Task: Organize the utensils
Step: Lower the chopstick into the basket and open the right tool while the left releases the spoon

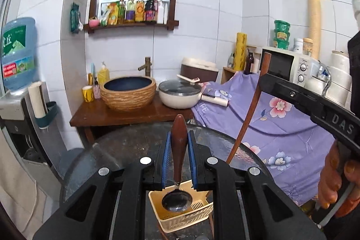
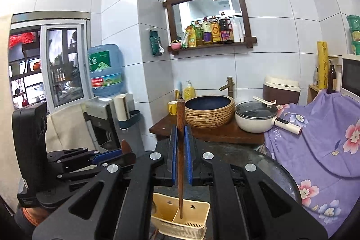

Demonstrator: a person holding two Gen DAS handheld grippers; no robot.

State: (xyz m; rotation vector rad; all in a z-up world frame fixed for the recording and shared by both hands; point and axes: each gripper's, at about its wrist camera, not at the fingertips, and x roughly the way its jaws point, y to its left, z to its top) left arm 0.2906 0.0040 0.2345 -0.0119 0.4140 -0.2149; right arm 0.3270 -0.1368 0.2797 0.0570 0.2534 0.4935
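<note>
The left gripper (image 1: 179, 145) has its fingers clamped on a wooden-handled spoon (image 1: 177, 183), bowl down, hanging over the cream utensil caddy (image 1: 180, 220) on the round glass desk (image 1: 126, 150). The right gripper (image 2: 180, 154) is clamped on a long wooden stick (image 2: 180, 161), perhaps chopsticks, whose tip is already inside a caddy compartment. Each should probably be lowered vertically, one at a time, and released only once the tip is well inside, so the light caddy does not tip.

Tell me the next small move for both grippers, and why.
Probably lower both straight down. The left gripper holds the spoon bowl-down above the cream utensil holder; the right gripper holds the chopstick, its tip at the holder's divider.
</note>
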